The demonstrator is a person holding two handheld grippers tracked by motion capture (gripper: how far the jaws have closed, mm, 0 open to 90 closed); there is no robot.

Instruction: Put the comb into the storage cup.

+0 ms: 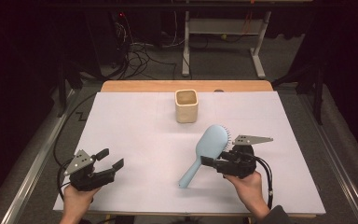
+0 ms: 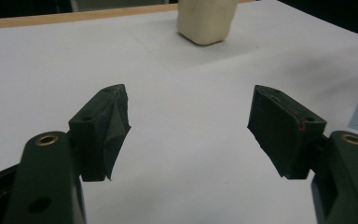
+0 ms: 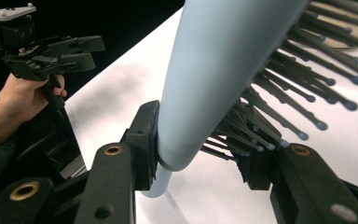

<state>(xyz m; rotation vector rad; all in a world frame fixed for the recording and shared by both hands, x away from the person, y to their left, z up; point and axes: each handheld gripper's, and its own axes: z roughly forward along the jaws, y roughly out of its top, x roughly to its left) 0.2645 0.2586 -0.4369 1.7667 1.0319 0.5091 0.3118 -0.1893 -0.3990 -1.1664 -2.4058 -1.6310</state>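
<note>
A light blue hairbrush with dark bristles hangs a little above the white table cover, handle pointing down to the left. My right gripper is shut on it near where the head meets the handle. In the right gripper view one jaw presses the smooth back of the hairbrush and the other pushes into the bristles. My left gripper is at the front left, open, with nothing between its pads. A cream square cup stands upright at the back middle; the cup lies straight ahead of the left gripper.
The white cover spans a wooden table whose far edge shows behind the cup. Beyond are table legs and cables on the floor. The person's left hand holds the other gripper at the left of the right gripper view.
</note>
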